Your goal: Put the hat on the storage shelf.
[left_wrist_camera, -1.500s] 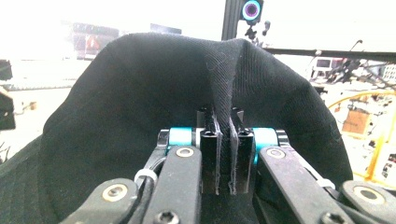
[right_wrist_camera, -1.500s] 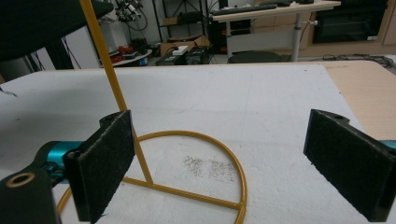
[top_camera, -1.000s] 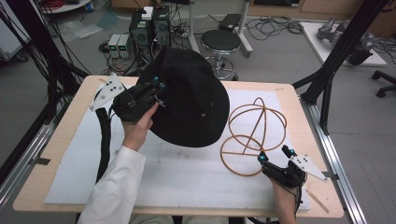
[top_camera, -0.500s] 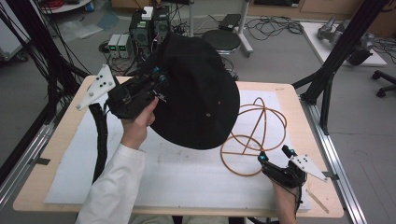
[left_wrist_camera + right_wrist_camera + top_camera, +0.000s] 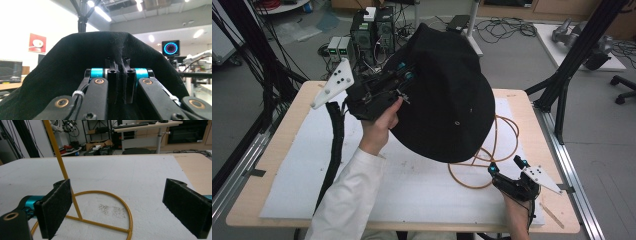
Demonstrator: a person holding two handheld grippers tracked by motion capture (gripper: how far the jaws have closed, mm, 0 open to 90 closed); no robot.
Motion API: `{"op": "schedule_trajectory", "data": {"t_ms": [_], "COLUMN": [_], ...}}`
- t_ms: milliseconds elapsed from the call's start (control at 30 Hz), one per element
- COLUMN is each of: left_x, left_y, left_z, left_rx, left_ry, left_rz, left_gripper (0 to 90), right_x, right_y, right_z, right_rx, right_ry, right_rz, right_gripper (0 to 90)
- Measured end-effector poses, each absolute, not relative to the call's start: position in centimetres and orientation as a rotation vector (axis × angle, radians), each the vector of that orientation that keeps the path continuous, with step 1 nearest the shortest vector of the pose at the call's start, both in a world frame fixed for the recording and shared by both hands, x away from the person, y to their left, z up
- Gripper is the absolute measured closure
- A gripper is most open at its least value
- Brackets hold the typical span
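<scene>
From the high view, your left gripper [image 5: 404, 80] has its fingers pinched tight on the brim of the black hat [image 5: 447, 95], which hangs lifted off the worktop [image 5: 272, 200] and tilts over the orange wire stand [image 5: 492, 150]. The hat looks like soft, light cloth: it droops from the one pinch point and will likely swing and fold as you carry it, so keep your hold on the brim edge, where the cloth is doubled and firmer, rather than on the crown. Your right gripper [image 5: 507, 167] sits low at the near right of the white foam sheet [image 5: 412, 190], just beside the stand's base ring, fingers spread.

In the left gripper view, the fingers [image 5: 112, 85] stand nearly together with a fold of the hat [image 5: 75, 62] bunched between them. The weave wrinkles into the pinch, so the grip is on fabric alone; it should not slip easily, yet a thin fold like this can creep out if you jerk it.

In the right gripper view, the fingers [image 5: 56, 207] stand wide apart and hold nothing. The stand's base ring [image 5: 117, 202] lies on the foam between them, and its upright rod [image 5: 58, 157] rises close by the left finger. The stand [image 5: 80, 217] is thin wire, stiff but probably light and easy to tip, so you would do well to close on the rod low down, near the base, to steady it while the hat comes over the top.
</scene>
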State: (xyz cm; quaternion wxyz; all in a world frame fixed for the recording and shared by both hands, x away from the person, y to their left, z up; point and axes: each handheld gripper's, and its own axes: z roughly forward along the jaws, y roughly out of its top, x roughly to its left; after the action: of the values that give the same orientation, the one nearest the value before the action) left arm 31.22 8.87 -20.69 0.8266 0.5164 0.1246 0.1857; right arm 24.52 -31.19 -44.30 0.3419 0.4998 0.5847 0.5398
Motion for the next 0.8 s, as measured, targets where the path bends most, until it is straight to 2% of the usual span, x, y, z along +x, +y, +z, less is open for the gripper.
{"op": "schedule_trajectory", "data": {"t_ms": [467, 800], "left_x": [32.8, 33.5], "left_y": [4.4, -0.2], "left_z": [-20.6, -22.6], "left_rx": [1.086, 1.169], "left_ry": [0.257, 0.259], "left_rz": [0.280, 0.196], "left_gripper": [86.0, 86.0], "right_x": [24.5, 24.5], "right_y": [-31.2, -31.0], "right_z": [-44.2, -44.1], "right_rx": [1.303, 1.274], "right_ry": [1.512, 1.514], "right_rz": [1.407, 1.388], "right_gripper": [8.2, 8.2]}}
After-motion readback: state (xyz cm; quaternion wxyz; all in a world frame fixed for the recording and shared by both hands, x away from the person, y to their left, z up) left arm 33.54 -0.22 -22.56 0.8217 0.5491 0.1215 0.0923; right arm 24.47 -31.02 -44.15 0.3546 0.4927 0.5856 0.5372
